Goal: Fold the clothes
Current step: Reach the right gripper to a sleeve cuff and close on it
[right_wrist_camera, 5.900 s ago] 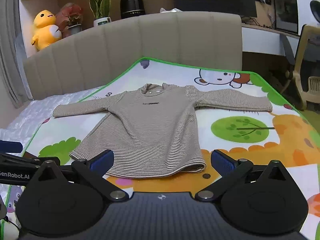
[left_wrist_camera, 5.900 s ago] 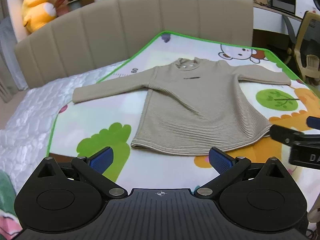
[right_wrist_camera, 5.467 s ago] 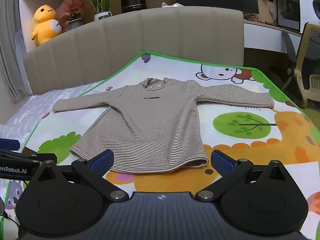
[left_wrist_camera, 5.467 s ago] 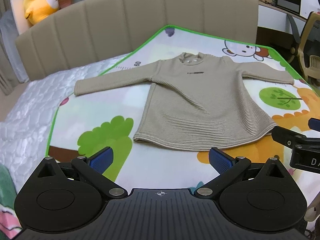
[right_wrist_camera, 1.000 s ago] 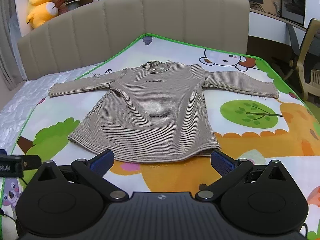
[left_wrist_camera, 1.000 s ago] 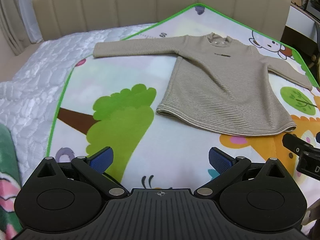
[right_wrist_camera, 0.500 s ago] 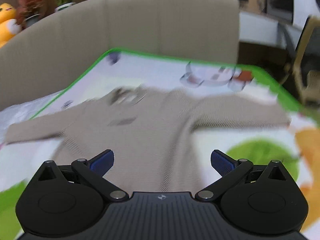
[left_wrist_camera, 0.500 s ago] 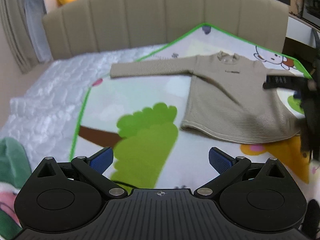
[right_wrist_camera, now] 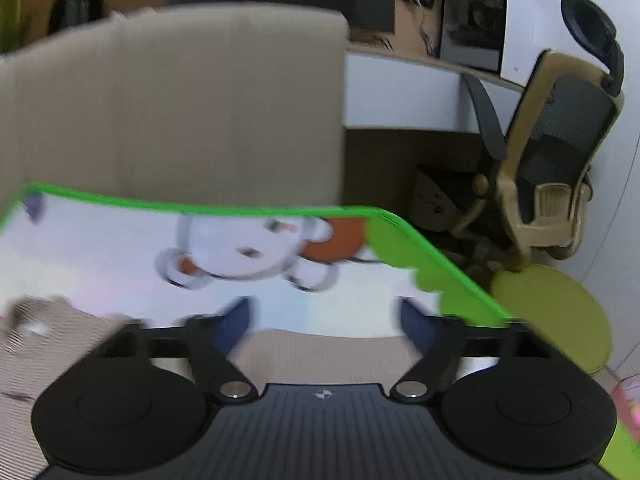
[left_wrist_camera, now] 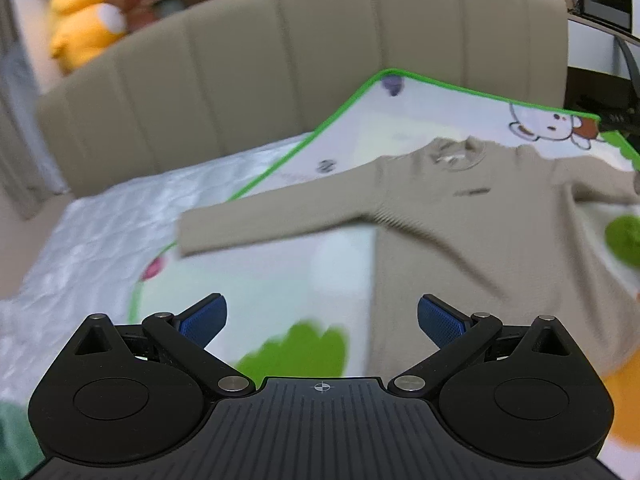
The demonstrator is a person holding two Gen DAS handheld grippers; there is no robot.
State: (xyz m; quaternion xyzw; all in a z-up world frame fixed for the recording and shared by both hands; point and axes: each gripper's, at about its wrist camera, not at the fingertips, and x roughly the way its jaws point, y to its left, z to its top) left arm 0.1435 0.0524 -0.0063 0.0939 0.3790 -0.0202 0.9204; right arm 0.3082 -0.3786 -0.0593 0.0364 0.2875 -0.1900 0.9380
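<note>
Both grippers, left gripper (left_wrist_camera: pixel 318 316) and right gripper (right_wrist_camera: pixel 322 320), were spread wide, empty; closing over the sleeve (right_wrist_camera: pixel 320 350) beneath the right could pinch the mat (right_wrist_camera: pixel 360 300) too.

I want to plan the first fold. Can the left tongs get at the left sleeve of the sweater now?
Probably yes. The left tongs stand open, and the sleeve lies flat on the play mat ahead of them with nothing lying between. The view is blurred, though.
</note>
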